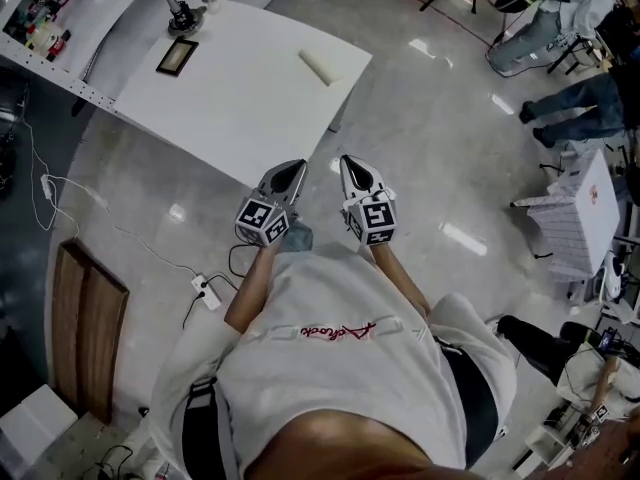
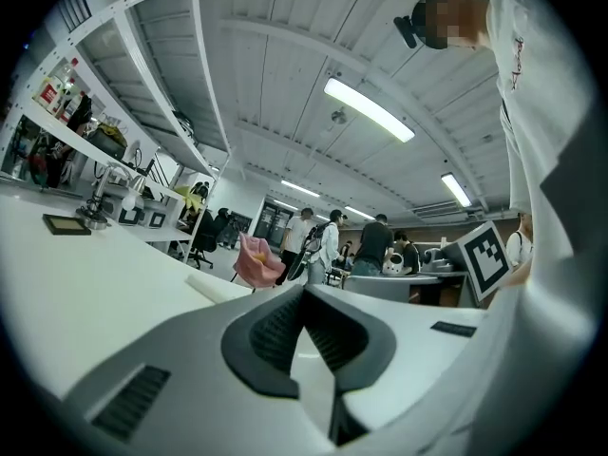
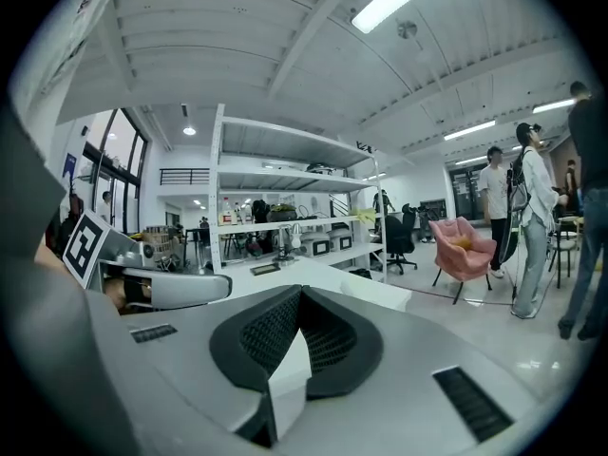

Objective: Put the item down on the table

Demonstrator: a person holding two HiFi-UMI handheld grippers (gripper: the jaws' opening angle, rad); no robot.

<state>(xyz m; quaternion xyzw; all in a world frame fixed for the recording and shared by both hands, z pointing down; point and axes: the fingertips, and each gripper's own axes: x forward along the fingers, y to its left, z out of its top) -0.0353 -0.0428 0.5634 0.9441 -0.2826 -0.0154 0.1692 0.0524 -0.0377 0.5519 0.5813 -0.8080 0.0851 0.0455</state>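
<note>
A cream-coloured roll (image 1: 320,66) lies on the white table (image 1: 250,98), near its right edge; the left gripper view shows it low on the tabletop (image 2: 211,288). Neither gripper touches it. My left gripper (image 1: 297,166) and right gripper (image 1: 347,160) are held side by side close to the person's chest, short of the table's near corner, tips pointing toward it. Both are shut with nothing between the jaws, which meet at their tips in the left gripper (image 2: 304,289) view and the right gripper (image 3: 300,291) view.
A dark framed plate (image 1: 177,56) and a metal lamp (image 1: 187,6) stand at the table's far left. On the floor lie a power strip (image 1: 207,291) with cables and a wooden board (image 1: 88,328). A white crate (image 1: 575,218) and several people are at the right, with a pink chair (image 3: 464,252) beyond.
</note>
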